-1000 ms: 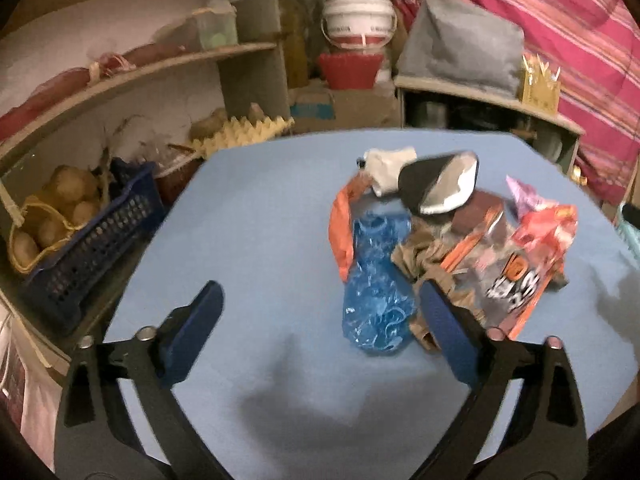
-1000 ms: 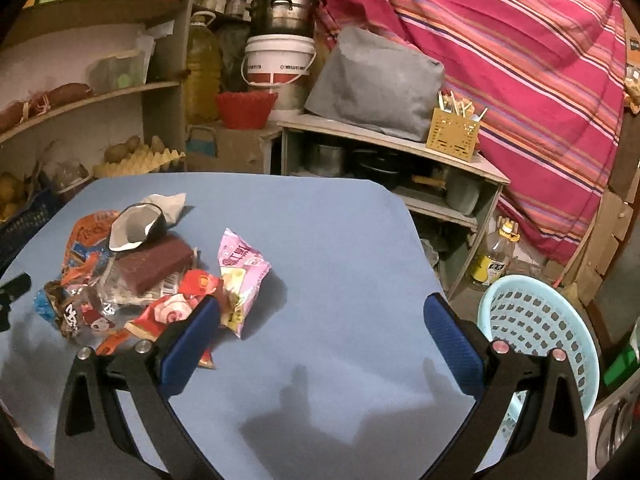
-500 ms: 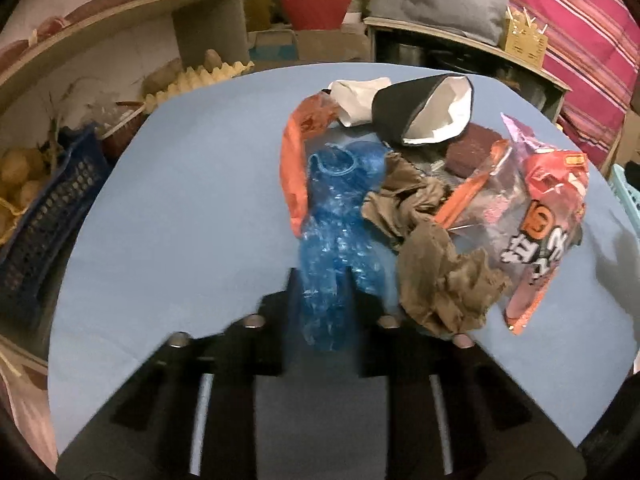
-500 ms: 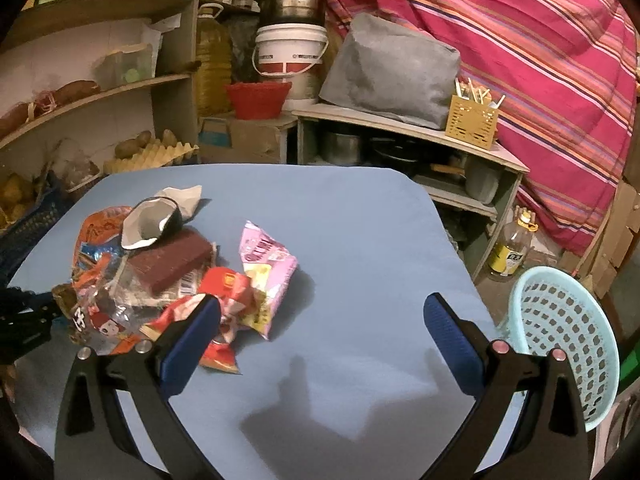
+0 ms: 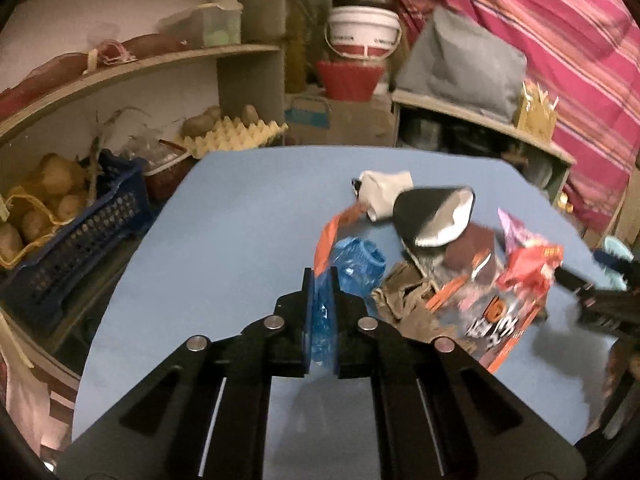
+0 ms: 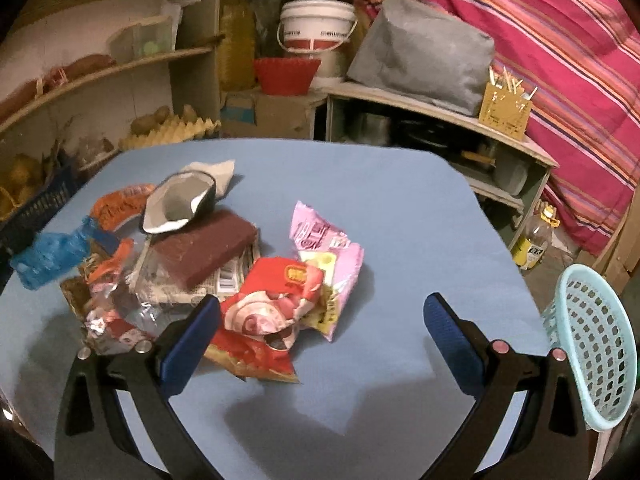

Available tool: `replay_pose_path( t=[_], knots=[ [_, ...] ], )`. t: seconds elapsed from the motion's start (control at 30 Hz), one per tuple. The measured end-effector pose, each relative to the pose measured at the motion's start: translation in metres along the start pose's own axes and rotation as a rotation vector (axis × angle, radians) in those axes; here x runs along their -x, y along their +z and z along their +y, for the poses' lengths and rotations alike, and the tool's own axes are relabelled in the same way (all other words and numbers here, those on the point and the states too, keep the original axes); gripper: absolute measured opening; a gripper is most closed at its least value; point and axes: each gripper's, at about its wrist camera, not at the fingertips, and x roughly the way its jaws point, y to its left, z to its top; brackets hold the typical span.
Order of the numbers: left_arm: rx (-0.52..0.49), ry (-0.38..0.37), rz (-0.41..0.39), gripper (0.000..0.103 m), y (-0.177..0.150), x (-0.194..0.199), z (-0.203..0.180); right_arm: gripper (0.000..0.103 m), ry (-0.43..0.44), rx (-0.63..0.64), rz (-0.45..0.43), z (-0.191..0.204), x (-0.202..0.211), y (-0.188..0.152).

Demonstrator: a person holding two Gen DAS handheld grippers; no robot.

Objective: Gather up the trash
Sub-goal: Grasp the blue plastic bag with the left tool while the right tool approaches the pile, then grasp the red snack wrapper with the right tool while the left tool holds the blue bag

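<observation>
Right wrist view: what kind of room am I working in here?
Probably a home pantry or kitchen storeroom: shelves with potatoes on an egg tray, a big oil jug, a pot on a bucket.

Blue plastic bag between closed jaws

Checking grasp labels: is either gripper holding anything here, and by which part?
The left gripper is shut on the blue plastic wrapper, pinching its near end. The right gripper is open and holds nothing.

Ahead of my right hand-held gripper wrappers lie heaped on the worktop; basket to its right.
</observation>
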Motion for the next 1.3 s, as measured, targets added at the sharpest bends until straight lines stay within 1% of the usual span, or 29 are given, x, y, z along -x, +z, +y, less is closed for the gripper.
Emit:
replay_pose_path(
  t=[0.1, 0.17, 0.23, 0.27, 0.33, 0.37, 0.43, 0.5, 0.6, 0.7, 0.77, 0.83, 0.97, 1.17, 1.3],
  knots=[
    [0.012, 0.004, -0.012, 0.004, 0.005, 0.003, 0.001, 0.098, -0.006, -0.014, 0.020, 0.001, -0.009, 0.003],
    [0.012, 0.004, -0.018, 0.004, 0.006, 0.005, -0.001, 0.094, 0.004, -0.019, 0.027, 0.002, -0.012, 0.004],
    [0.008, 0.006, -0.028, 0.004, 0.008, 0.007, -0.004, 0.079, 0.013, -0.013, 0.042, 0.003, -0.014, 0.004],
    [0.005, 0.007, -0.033, 0.004, 0.009, 0.008, -0.006, 0.075, 0.023, -0.013, 0.051, 0.003, -0.016, 0.003],
    [0.000, 0.007, -0.038, 0.004, 0.010, 0.010, -0.009, 0.057, 0.068, -0.022, 0.075, 0.002, -0.020, 0.002],
    [0.000, 0.007, -0.039, 0.004, 0.009, 0.012, -0.008, 0.053, 0.086, -0.028, 0.078, 0.001, -0.021, 0.001],
    [0.001, 0.010, -0.042, 0.004, 0.010, 0.013, -0.009, 0.038, 0.118, -0.038, 0.074, -0.002, -0.019, 0.001],
    [0.004, 0.014, -0.046, 0.004, 0.012, 0.014, -0.012, 0.033, 0.134, -0.040, 0.067, -0.005, -0.018, 0.002],
    [0.008, 0.012, -0.052, 0.004, 0.013, 0.018, -0.015, 0.027, 0.158, -0.043, 0.058, -0.008, -0.015, 0.002],
    [0.003, 0.005, -0.063, 0.003, 0.014, 0.023, -0.018, 0.025, 0.177, -0.030, 0.044, -0.009, -0.011, 0.002],
    [0.002, -0.002, -0.074, 0.002, 0.016, 0.028, -0.021, 0.024, 0.180, -0.011, 0.021, -0.010, -0.005, 0.003],
    [-0.003, 0.009, -0.087, 0.001, 0.021, 0.035, -0.026, 0.024, 0.178, 0.010, -0.014, -0.011, 0.005, 0.006],
    [-0.007, 0.019, -0.111, 0.001, 0.031, 0.047, -0.036, 0.024, 0.200, 0.023, -0.050, -0.020, 0.023, 0.013],
    [-0.007, 0.019, -0.133, 0.000, 0.054, 0.067, -0.056, 0.024, 0.197, 0.016, -0.110, -0.049, 0.055, 0.025],
    [-0.041, 0.002, -0.172, 0.000, 0.071, 0.083, -0.085, 0.024, 0.173, 0.004, -0.133, -0.083, 0.070, 0.029]
  ],
)
